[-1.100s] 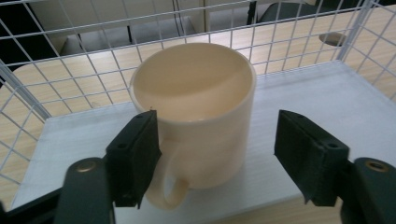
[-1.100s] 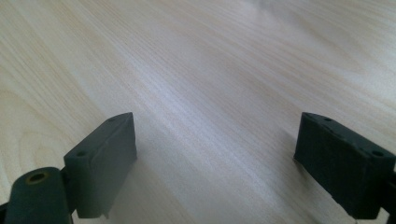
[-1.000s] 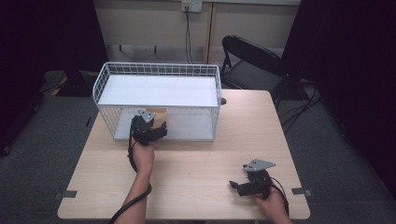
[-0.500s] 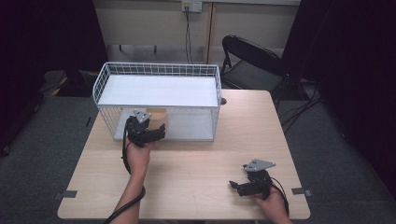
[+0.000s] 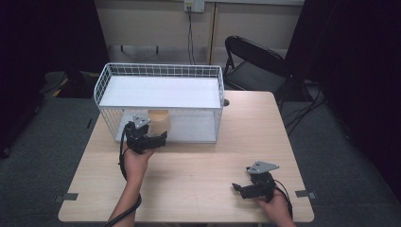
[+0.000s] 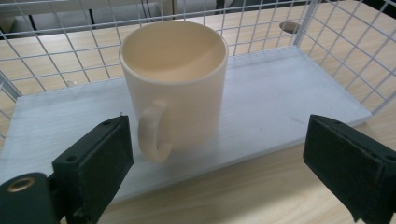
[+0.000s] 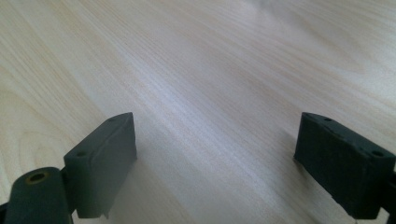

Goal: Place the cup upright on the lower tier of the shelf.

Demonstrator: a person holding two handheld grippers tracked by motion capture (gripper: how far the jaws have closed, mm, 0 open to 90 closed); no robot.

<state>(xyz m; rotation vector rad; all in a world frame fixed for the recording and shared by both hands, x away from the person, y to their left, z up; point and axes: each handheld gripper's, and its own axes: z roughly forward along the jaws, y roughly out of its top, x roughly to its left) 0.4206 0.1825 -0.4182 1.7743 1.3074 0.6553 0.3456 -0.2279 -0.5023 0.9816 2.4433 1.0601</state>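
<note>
A cream mug point(image 6: 175, 86) stands upright on the lower white board point(image 6: 280, 102) of a white wire rack point(image 5: 160, 71), its handle turned toward my left gripper. The left gripper point(image 6: 224, 158) is open just in front of the rack's open side, its jaws wide apart and level with the mug's base, touching nothing. From above, the mug point(image 5: 159, 120) shows under the rack's top shelf, just beyond the left gripper point(image 5: 161, 138). My right gripper point(image 5: 239, 189) rests open near the table's front right edge; the right gripper point(image 7: 215, 149) has bare wood between its jaws.
The rack takes up the back left of the wooden table point(image 5: 208, 165) and has wire mesh at its back and sides. A black folding chair point(image 5: 255, 61) stands behind the table. A small dark disc point(image 5: 226, 102) lies beside the rack's right end.
My left gripper has drawn back a little from the rack toward the person, so more of the mug shows. The right gripper has not moved.
</note>
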